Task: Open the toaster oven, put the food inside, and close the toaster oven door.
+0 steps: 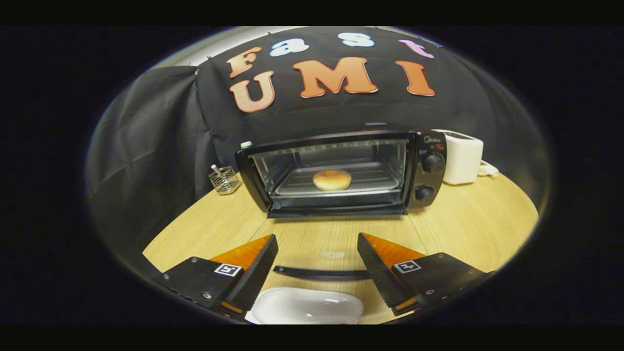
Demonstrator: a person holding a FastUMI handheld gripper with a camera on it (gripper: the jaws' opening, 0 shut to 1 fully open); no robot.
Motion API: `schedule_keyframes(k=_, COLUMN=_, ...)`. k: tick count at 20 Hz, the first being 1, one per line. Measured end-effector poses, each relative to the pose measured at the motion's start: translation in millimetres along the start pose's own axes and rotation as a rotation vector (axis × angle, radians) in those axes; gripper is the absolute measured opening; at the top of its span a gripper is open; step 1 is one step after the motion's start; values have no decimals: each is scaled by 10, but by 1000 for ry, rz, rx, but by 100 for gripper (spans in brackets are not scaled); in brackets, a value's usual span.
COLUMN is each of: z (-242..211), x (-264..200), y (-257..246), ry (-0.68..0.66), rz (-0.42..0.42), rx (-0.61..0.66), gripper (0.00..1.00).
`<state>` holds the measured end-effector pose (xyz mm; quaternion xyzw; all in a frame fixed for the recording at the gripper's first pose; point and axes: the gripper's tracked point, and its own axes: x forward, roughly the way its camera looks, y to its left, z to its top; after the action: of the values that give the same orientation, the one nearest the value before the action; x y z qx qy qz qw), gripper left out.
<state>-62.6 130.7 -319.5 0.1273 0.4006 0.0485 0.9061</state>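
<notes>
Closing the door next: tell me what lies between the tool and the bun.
In the gripper view, the oven's lowered glass door lies between the open tool and the bun, its black handle between the fingers.

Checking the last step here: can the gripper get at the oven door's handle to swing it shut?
Probably yes. The gripper is open and empty, and the handle of the lowered glass door lies between its fingers with nothing over it. The bun sits on the tray inside the toaster oven, away from the door's path.
</notes>
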Motion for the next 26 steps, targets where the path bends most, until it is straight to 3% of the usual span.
schedule_keyframes(k=6, z=-387, x=-187, y=-34, ry=47, rz=-67, rx=-38, gripper=98)
schedule_keyframes(k=15, z=-773, x=-17, y=-152, ry=198, rz=-139, rx=-31, gripper=97)
schedule_keyframes(k=26, z=-554, x=-26, y=-140, ry=149, rz=-234, rx=-74, gripper=96)
